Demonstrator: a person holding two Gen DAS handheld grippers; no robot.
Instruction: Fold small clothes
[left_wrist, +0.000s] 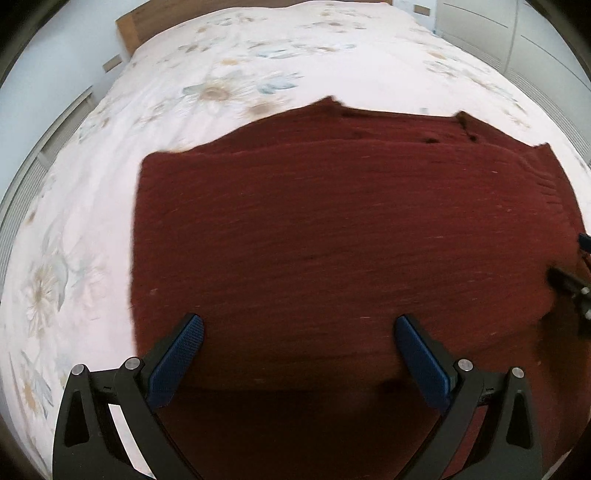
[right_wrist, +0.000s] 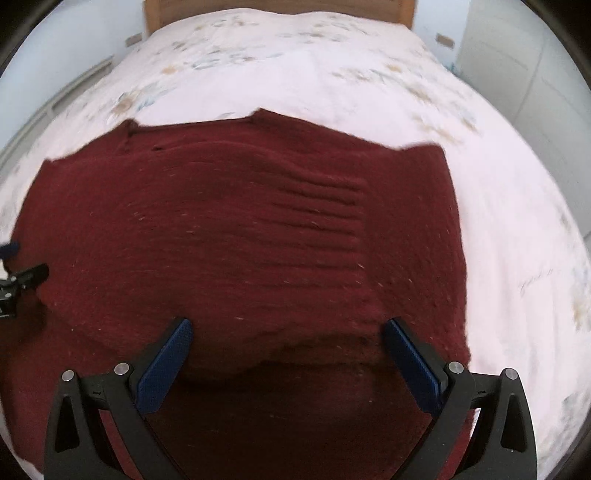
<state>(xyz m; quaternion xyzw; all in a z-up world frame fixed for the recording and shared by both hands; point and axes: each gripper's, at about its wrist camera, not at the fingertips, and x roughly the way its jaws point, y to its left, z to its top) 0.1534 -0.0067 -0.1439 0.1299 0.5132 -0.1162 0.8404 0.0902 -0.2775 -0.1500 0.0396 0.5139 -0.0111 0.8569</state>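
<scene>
Dark red ribbed knit garment (left_wrist: 332, 229) lies flat across the centre of the floral white bedspread (left_wrist: 221, 85), long axis left-right. Left gripper (left_wrist: 299, 334) and right gripper (right_wrist: 288, 334): blue-padded fingers spread, holding nothing.

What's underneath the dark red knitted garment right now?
The dark red knitted garment lies spread on a pale floral bedspread, which shows around its edges. Whatever lies beneath its folded layers is covered.
</scene>
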